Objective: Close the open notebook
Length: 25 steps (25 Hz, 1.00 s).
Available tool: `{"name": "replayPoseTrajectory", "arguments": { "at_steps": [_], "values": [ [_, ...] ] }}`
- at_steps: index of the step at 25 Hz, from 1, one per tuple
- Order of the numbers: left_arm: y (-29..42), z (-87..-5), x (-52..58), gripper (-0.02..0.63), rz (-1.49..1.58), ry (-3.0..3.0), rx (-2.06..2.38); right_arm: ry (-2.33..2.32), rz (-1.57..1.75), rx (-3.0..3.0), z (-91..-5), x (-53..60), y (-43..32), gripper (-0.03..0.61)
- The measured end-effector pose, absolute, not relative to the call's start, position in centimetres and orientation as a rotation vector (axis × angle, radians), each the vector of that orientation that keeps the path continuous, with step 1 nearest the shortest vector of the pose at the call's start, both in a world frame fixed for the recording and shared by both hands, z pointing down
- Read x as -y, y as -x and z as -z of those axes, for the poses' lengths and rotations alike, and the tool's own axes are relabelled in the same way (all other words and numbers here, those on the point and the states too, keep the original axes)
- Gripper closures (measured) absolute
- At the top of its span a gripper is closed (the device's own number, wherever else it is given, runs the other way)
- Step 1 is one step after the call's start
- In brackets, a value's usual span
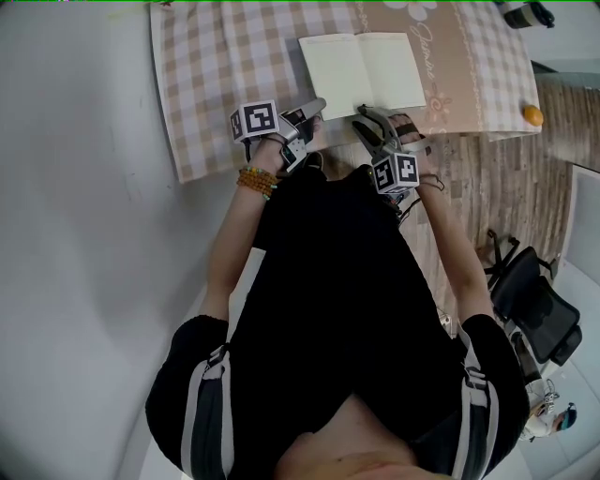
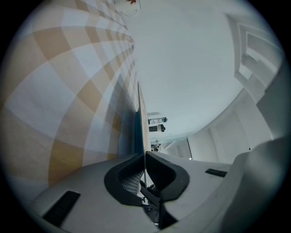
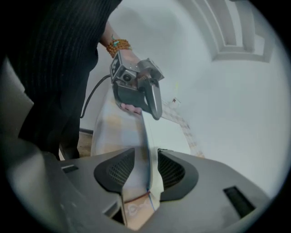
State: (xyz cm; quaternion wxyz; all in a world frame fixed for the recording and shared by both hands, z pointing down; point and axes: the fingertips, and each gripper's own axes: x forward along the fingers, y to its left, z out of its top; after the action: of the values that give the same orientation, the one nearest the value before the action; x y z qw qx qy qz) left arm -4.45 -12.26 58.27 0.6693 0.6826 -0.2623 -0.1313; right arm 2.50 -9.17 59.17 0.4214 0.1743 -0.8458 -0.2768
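The open notebook (image 1: 361, 70) lies with cream pages up on a checked cloth (image 1: 216, 66). My left gripper (image 1: 317, 105) is at its near left corner. In the left gripper view, the left gripper (image 2: 145, 170) has its jaws pressed on a thin edge of the notebook (image 2: 140, 123), which runs away between them. My right gripper (image 1: 367, 117) is at the near edge, right of the spine. In the right gripper view, the right gripper (image 3: 148, 170) has its jaws apart, and a lifted edge of the notebook (image 3: 148, 132) stands in the gap, clear of both pads. The left gripper (image 3: 157, 111) shows beyond.
The cloth covers a white surface that extends to the left. An orange ball (image 1: 532, 115) sits at the cloth's right corner. A dark object (image 1: 525, 14) is at the top right. A wooden floor and a black office chair (image 1: 534, 300) are on the right.
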Motion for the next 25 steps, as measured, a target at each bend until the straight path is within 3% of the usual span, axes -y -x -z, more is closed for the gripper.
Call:
{"name": "replayPoseTrajectory", "arguments": {
  "at_steps": [8, 16, 25],
  "values": [
    [4.5, -58.7, 12.2, 0.588, 0.270, -1.529, 0.639, -0.335, 0.805, 2.152, -58.9, 9.5, 3.2, 0.413],
    [4.5, -58.4, 12.3, 0.591, 0.323, -1.506, 0.659, -0.300, 0.847, 2.141, -58.4, 9.6, 4.3, 0.422],
    [4.8, -58.4, 11.9, 0.570, 0.345, -1.519, 0.667, -0.329, 0.857, 2.140, -58.1, 9.3, 4.2, 0.502]
  ]
}}
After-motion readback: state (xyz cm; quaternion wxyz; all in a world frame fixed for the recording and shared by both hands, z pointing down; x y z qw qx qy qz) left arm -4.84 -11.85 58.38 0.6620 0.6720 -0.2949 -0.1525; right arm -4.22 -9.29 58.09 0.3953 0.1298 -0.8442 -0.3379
